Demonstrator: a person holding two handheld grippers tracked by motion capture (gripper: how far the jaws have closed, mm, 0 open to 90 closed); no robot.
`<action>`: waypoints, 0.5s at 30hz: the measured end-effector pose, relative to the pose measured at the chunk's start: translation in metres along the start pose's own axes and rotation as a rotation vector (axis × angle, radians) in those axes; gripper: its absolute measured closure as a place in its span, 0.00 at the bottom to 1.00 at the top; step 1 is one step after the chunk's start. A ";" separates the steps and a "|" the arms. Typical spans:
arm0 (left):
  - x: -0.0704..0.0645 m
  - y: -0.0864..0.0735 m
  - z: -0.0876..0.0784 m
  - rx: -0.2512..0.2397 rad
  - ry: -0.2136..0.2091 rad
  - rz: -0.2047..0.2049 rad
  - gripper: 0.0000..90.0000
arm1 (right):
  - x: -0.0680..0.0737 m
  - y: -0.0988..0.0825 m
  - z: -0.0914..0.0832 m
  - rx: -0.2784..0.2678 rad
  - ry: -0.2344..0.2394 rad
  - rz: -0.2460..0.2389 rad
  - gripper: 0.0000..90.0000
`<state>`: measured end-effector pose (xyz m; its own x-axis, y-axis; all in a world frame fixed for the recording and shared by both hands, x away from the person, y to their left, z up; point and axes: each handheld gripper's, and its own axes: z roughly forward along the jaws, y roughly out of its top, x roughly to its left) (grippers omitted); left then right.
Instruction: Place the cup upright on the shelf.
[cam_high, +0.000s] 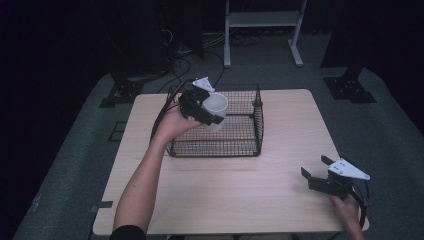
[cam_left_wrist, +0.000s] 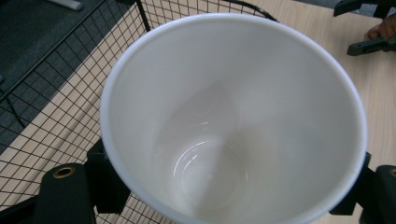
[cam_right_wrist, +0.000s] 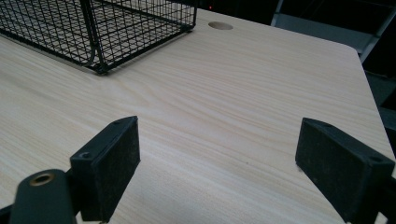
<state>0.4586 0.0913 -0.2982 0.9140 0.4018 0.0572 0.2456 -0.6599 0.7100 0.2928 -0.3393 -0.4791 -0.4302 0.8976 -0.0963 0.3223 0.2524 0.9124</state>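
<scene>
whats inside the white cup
Nothing: the left gripper view looks into the white cup and shows bare walls and a bare bottom. The cup hides what lies under it in the wire basket.

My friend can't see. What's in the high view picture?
The left gripper holds a white paper cup above a black wire basket on a pale wooden table. The right gripper rests open near the table's right edge.
</scene>
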 end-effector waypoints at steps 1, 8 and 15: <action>0.001 0.000 0.001 0.001 -0.003 -0.001 0.23 | 0.000 0.000 0.000 0.000 0.000 0.000 0.14; 0.010 -0.003 0.011 0.015 -0.004 -0.021 0.23 | 0.000 0.000 0.000 0.000 0.001 0.002 0.15; 0.018 -0.004 0.023 0.032 0.002 -0.014 0.23 | -0.001 0.000 0.000 -0.001 0.001 0.006 0.15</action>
<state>0.4817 0.0867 -0.3165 0.9097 0.4124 0.0483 0.2690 -0.6738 0.6882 0.2930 -0.3399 -0.4791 -0.4294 0.8986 -0.0903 0.3242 0.2467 0.9132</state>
